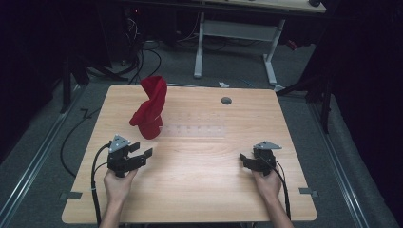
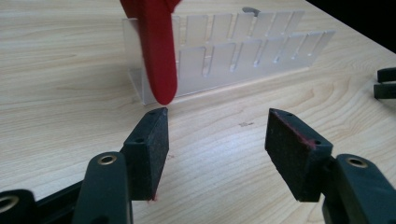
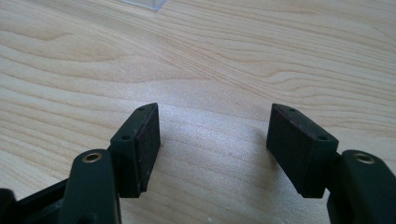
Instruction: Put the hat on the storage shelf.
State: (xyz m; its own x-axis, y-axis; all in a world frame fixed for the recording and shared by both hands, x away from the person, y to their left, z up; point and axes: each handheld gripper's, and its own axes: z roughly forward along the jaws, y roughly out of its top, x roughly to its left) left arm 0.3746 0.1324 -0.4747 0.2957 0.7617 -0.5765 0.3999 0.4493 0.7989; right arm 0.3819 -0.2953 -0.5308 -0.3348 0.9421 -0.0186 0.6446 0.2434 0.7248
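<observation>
Resting low over the table (image 1: 199,190), the left gripper (image 1: 142,156) and right gripper (image 1: 247,159) both stand released and empty, while the red cloth (image 1: 151,107) drapes upright on the clear rack (image 2: 243,60), near the left gripper.

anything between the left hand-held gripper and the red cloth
Nothing: in the left gripper view, bare wooden table lies between the open left hand-held gripper and the red cloth, which hangs on the clear rack.
</observation>
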